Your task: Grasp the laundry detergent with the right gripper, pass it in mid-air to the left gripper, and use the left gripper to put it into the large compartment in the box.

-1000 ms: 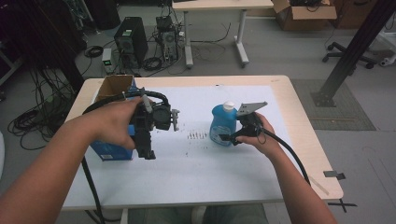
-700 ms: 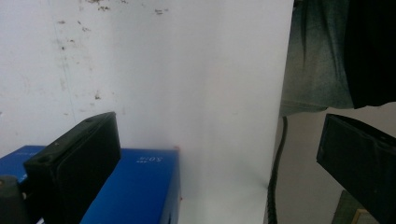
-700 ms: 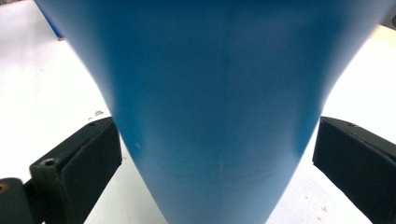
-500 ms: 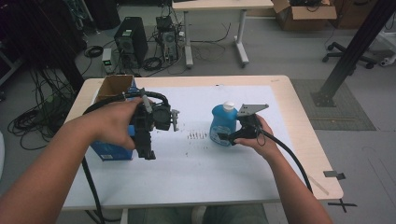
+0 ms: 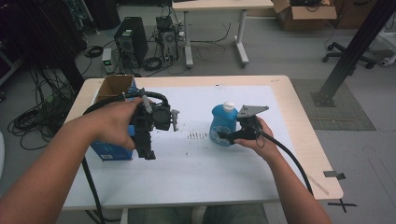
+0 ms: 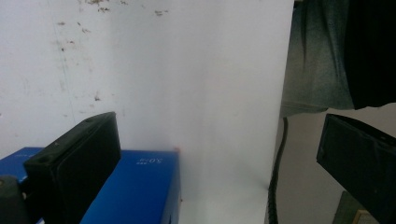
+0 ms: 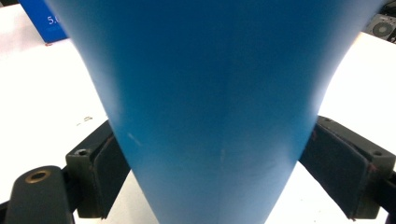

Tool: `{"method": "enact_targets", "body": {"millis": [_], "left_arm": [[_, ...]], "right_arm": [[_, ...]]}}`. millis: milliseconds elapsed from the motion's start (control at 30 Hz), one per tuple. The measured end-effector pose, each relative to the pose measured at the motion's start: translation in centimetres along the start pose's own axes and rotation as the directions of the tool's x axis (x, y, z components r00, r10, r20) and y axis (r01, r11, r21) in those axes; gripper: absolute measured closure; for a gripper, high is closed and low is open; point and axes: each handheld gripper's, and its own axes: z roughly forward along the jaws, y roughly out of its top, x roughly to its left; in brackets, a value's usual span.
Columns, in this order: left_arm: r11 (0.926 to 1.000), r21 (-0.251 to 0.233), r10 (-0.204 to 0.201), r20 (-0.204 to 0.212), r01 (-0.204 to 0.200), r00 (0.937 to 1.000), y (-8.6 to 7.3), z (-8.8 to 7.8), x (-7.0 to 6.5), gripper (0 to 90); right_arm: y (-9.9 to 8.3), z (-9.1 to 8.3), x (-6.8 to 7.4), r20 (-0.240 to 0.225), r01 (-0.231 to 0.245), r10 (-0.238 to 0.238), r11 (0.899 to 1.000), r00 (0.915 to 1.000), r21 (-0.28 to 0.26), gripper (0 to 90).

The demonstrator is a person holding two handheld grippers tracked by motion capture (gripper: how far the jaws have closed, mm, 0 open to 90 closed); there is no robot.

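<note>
White paper covers most of the pale wooden bench, which stands in a workshop with computer towers and loose cables on the floor behind. Near the middle of the sheet stands a blue plastic bottle with a white cap, upright. The right gripper reaches in level from the person's side, its jaws set on either flank of the bottle's lower body. They have just been closing with the bottle between them; in the right gripper view the pads look to meet the blue wall, or are a hair off it on one side.

Judging by its smooth, curved sides, the bottle will be slippery and a little springy, and heavy if full. The narrowing above the base seems the safest hold, since a low squeeze could push it upward.

The left gripper hangs above the near end of a blue carton, jaws wide apart and holding nothing. An open cardboard box sits behind the carton. Nothing stands between bottle and carton but some dark marks on the paper.
</note>
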Motion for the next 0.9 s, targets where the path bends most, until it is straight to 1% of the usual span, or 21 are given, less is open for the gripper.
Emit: {"method": "enact_targets", "body": {"millis": [400, 533, 867, 900], "left_arm": [[1.0000, 0.004, 0.000, 0.001, 0.000, 1.0000, 0.02, 0.06, 0.05, 0.2], [1.0000, 0.006, -0.002, 0.002, 0.002, 1.0000, 0.02, 0.10, 0.08, 0.2], [1.0000, 0.006, -0.006, 0.002, 0.006, 1.0000, 0.01, 0.20, 0.10, 0.2], [0.9999, 0.010, -0.004, 0.002, 0.004, 1.0000, 0.08, 0.20, 0.13, 0.2]], "right_arm": [[-0.10, 0.25, 0.17, -0.012, 0.006, -0.006, 1.000, 0.9999, -0.010, 21.1], [-0.06, 0.33, 0.25, -0.018, 0.007, -0.007, 1.000, 0.9998, -0.021, 24.1], [-0.13, 0.39, 0.24, -0.025, 0.010, -0.011, 1.000, 0.9996, -0.025, 27.7], [-0.16, 0.44, 0.26, -0.020, 0.008, -0.009, 1.000, 0.9998, -0.027, 27.8]]}}
